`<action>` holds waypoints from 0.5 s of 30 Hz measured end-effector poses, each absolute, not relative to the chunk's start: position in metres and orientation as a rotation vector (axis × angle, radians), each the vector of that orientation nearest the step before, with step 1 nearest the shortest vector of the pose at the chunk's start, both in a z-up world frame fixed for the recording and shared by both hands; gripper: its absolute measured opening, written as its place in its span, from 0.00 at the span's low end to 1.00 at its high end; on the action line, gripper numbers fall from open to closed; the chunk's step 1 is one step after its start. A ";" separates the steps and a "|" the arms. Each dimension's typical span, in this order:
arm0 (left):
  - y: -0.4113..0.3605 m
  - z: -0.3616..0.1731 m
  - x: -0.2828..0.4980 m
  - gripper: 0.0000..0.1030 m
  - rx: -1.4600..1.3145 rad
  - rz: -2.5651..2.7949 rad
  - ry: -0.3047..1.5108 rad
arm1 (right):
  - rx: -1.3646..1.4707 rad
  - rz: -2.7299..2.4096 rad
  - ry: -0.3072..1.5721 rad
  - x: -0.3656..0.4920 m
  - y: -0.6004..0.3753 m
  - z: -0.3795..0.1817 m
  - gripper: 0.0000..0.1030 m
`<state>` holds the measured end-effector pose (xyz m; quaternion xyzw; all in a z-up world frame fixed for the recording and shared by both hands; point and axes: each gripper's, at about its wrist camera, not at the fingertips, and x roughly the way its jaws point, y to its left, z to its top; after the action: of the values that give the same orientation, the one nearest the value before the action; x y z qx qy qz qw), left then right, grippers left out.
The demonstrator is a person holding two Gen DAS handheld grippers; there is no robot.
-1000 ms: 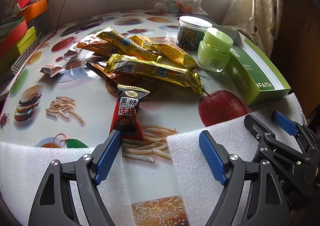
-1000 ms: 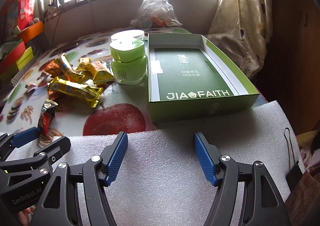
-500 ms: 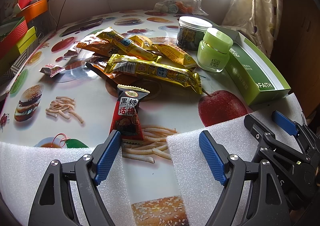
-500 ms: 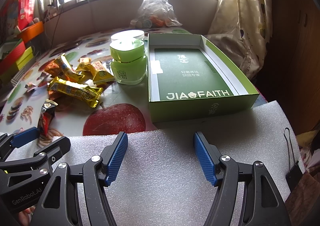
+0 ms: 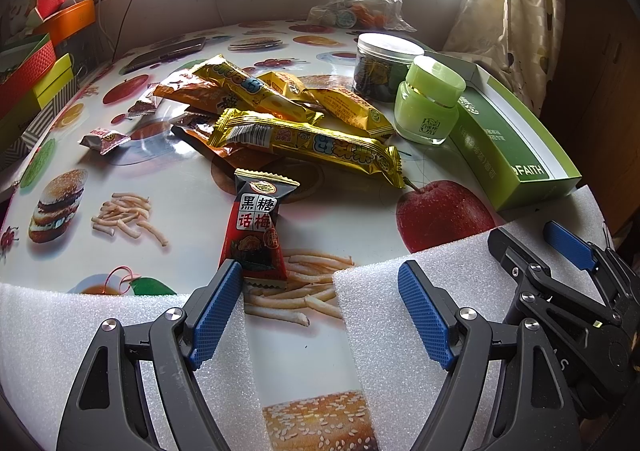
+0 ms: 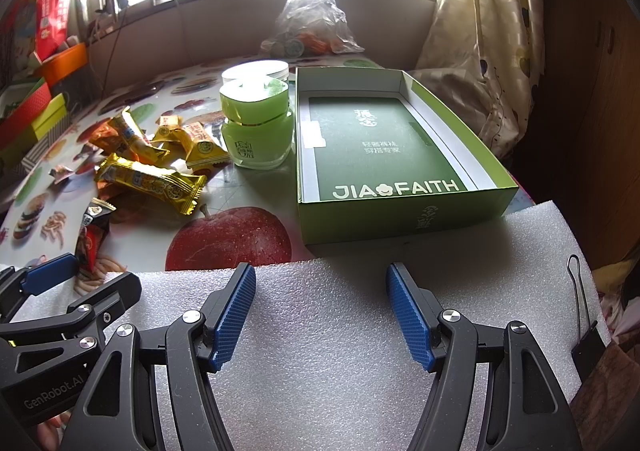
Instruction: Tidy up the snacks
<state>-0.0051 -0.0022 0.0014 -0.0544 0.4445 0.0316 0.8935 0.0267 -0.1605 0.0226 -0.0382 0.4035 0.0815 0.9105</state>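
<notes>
Several wrapped snacks are lying loose toward the middle of the table point(image 5: 168, 187), and we are resting both tools on foam sheets at its near edge; our left gripper point(image 5: 320, 315) is standing wide apart with nothing between the pads, its left pad just beside the bottom seam of the red plum-candy packet point(image 5: 256, 227); our right gripper point(image 6: 322, 315) is likewise gaping and empty over the foam sheet point(image 6: 328, 363), with the open green box point(image 6: 404, 219) just beyond it near the right edge; behind the red packet the long gold bar point(image 5: 308, 143) is lying across a heap of yellow and orange wrappers, and the green jar point(image 5: 428, 103) is standing between that heap and the box; we are judging the packets light, soft and crinkly, their foil likely slippery, so we are favouring a pinch across the flat body rather than on the thin crimped ends.
</notes>
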 end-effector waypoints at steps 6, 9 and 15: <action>-0.002 0.003 -0.005 0.78 -0.112 0.065 0.921 | -0.079 0.169 0.830 0.026 -0.161 0.023 0.66; -0.001 0.003 -0.005 0.78 -0.112 0.065 0.920 | -0.078 0.169 0.829 0.025 -0.161 0.023 0.66; -0.001 0.003 -0.005 0.78 -0.113 0.065 0.920 | -0.078 0.169 0.829 0.025 -0.162 0.025 0.66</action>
<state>-0.0052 -0.0014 0.0025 -0.0543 0.4437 0.0313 0.8940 0.0253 -0.1621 0.0251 -0.0378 0.4020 0.0818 0.9112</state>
